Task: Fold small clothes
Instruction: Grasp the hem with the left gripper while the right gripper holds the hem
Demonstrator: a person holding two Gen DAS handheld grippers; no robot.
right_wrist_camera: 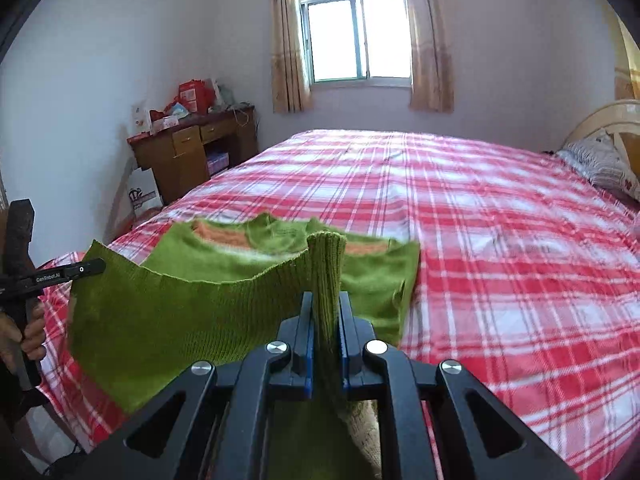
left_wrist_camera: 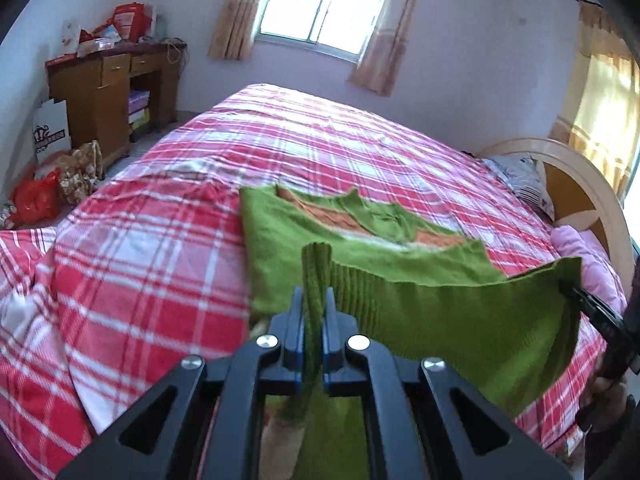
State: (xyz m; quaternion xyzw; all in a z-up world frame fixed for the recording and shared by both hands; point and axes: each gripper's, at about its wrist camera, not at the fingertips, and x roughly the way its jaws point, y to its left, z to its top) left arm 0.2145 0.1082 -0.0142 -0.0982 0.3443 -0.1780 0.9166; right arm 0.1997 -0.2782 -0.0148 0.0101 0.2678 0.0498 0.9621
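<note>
A small green knitted sweater point(left_wrist_camera: 360, 248) with an orange stripe lies on the bed near its front edge, its ribbed hem lifted off the cover. My left gripper point(left_wrist_camera: 315, 300) is shut on one corner of the hem. My right gripper point(right_wrist_camera: 325, 304) is shut on the other corner, and it also shows at the right edge of the left wrist view point(left_wrist_camera: 568, 286). The hem point(right_wrist_camera: 180, 304) hangs stretched between the two grippers above the sweater's body point(right_wrist_camera: 280, 252). The left gripper shows at the left edge of the right wrist view point(right_wrist_camera: 94, 266).
The bed point(right_wrist_camera: 480, 220) has a red and white plaid cover. A wooden headboard point(left_wrist_camera: 580, 184) and pillows point(left_wrist_camera: 520, 176) are at the right. A wooden desk point(left_wrist_camera: 108, 88) with clutter and bags on the floor stands at the far left. A window point(right_wrist_camera: 356, 36) is on the far wall.
</note>
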